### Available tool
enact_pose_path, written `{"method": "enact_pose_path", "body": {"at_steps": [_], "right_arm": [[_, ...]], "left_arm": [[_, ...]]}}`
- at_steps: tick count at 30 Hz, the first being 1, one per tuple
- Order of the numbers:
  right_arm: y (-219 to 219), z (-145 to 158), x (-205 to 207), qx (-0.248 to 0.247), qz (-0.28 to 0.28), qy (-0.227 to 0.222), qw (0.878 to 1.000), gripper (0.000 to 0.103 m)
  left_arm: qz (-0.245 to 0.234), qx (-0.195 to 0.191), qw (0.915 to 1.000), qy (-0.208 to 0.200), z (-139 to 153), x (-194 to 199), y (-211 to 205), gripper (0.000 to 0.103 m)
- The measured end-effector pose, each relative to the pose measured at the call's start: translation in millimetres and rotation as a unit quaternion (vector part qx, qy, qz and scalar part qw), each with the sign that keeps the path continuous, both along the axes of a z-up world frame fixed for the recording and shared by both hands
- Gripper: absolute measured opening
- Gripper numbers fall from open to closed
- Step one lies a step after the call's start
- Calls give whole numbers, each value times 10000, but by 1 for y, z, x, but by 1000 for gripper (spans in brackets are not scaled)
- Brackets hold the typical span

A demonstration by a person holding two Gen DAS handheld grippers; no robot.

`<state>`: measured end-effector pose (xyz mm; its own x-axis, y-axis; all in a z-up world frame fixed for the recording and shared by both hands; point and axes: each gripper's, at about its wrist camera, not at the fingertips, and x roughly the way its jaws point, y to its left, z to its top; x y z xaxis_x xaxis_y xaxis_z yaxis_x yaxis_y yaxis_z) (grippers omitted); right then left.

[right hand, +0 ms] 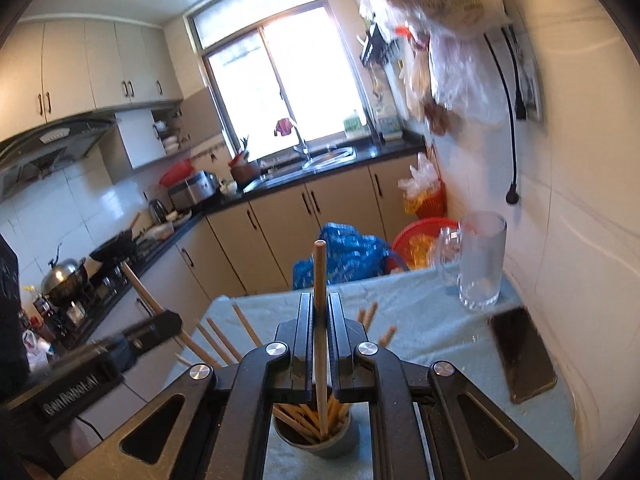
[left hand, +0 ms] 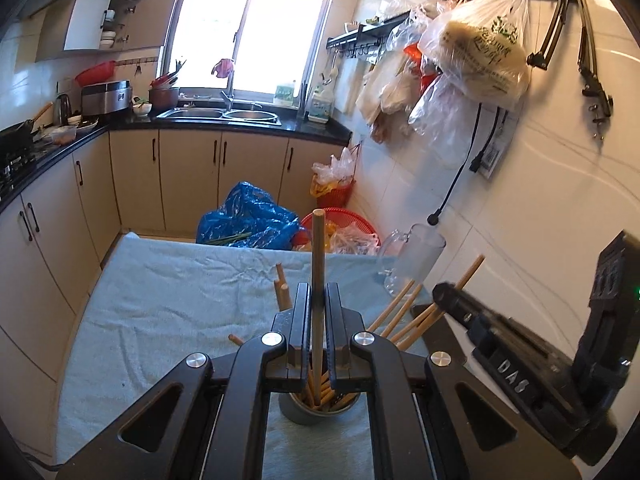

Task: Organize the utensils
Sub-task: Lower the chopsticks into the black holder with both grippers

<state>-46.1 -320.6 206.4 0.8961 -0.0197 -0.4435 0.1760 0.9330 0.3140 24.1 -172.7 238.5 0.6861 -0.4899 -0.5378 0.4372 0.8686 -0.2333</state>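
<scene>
Left wrist view, item one: a wooden chopstick (left hand: 319, 276), upright, pinched between the pads of the left gripper (left hand: 318, 300), its lower end reaching into a grey cup (left hand: 304, 414) directly below the jaws. The cup holds a bundle of further chopsticks (left hand: 316, 390), leaning at mixed angles, several tips fanning out to the right (left hand: 404, 312) and a few to the left (left hand: 282, 284). The cup stands on a pale blue towel (left hand: 168, 292) covering the table.

Right wrist view, item two: a second upright chopstick (right hand: 320, 304), clamped between the pads of the right gripper (right hand: 320, 312), its lower end down among the chopsticks in the same grey cup (right hand: 340, 440). Both grippers are pressed together on their sticks and sit close over the cup; the right one appears at the right edge of the left view (left hand: 520, 360), the left one at the left edge of the right view (right hand: 100, 356).

Surroundings on the towel (right hand: 420, 320): a clear glass mug (right hand: 478, 260), upright near the far right corner, and a dark phone (right hand: 522, 354) lying flat just in front of it, close to the wall.

Beyond the table: a blue plastic bag (left hand: 248, 216), a red basket (left hand: 340, 222), beige cabinets under a black counter (left hand: 256, 124) with a steel sink (left hand: 220, 114), a window (left hand: 252, 28), and plastic bags hung on wall hooks (left hand: 476, 52).
</scene>
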Motion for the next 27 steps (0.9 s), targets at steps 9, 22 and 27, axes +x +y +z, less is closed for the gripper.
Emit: {"method": "enact_pose_path", "body": {"at_steps": [9, 22, 27], "right_arm": [[-7, -39, 5, 190, 24, 411, 9990, 7], [-8, -48, 2, 219, 1, 545, 9983, 9], [-7, -48, 2, 223, 2, 555, 9982, 9]], "left_arm": [[-55, 280, 9995, 110, -21, -9, -2, 6], [52, 484, 9979, 437, -48, -14, 6, 7], [65, 515, 9977, 434, -49, -19, 10, 7]]}}
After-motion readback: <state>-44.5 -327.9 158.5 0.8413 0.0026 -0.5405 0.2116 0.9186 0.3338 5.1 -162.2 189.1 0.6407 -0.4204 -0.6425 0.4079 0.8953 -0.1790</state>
